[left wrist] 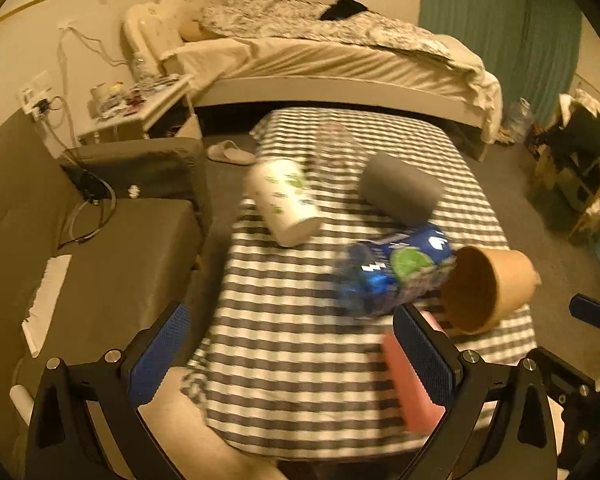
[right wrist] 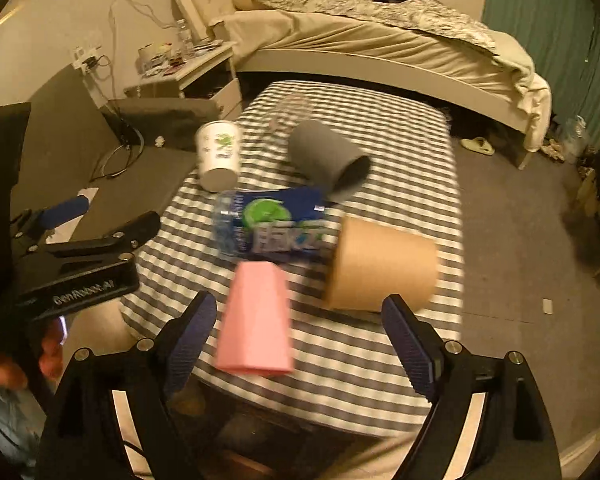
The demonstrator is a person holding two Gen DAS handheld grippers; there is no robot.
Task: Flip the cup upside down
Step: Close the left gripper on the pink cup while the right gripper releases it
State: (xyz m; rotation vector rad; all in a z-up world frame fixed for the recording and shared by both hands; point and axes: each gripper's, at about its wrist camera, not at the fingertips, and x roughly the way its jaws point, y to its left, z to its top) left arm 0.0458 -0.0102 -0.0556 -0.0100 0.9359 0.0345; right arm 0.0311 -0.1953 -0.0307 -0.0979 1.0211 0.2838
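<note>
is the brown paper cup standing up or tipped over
Tipped over. The brown paper cup lies on its side on the checkered tablecloth, its open mouth and hollow inside showing in the left wrist view.

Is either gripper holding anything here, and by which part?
Nothing is held. Left gripper and right gripper are both open above the table, jaws apart and empty.

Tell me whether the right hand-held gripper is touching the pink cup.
Apart. In the right wrist view the right hand-held gripper stands open, and checked tablecloth shows between each fingertip and the pink cup.
</note>
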